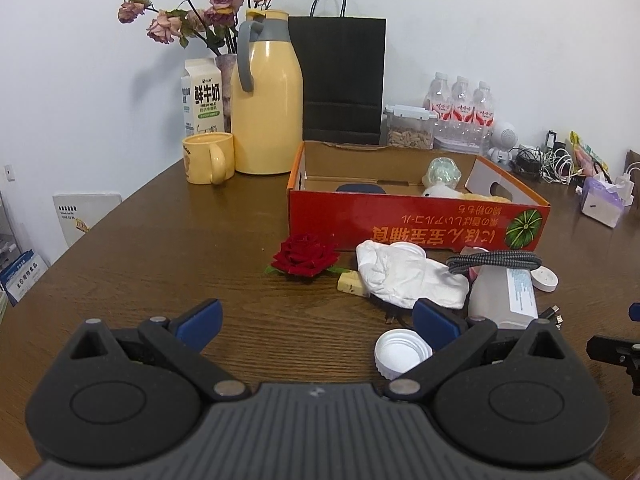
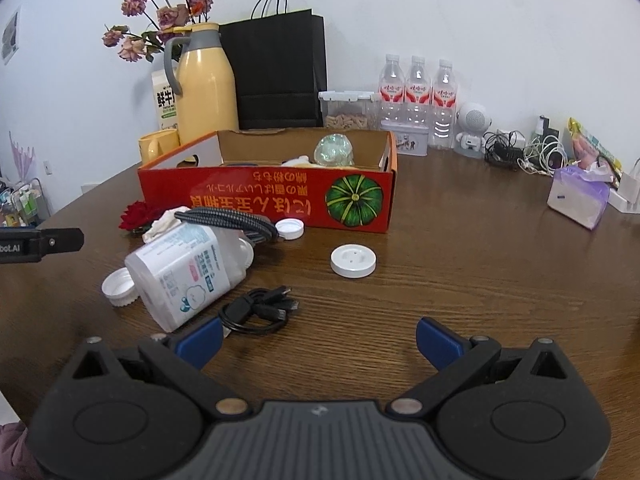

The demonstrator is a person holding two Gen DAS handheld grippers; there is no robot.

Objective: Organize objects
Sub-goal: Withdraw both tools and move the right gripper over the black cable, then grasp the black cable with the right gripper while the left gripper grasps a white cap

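Right wrist: black cable (image 2: 258, 309) lies just beyond spread right tongs (image 2: 318, 336).

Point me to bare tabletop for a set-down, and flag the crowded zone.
Free: the wood left of the red rose, below the yellow mug; also right of the red box and white puck, up to the tissue pack. Crowded: box front, around the white bottle, braided cable and black cable.

Red box (image 2: 256, 196) with green striped pumpkin print, yellow thermos (image 1: 266, 114) at 11 o'clock, dark red rose (image 1: 305, 255), white cap (image 1: 399, 353).
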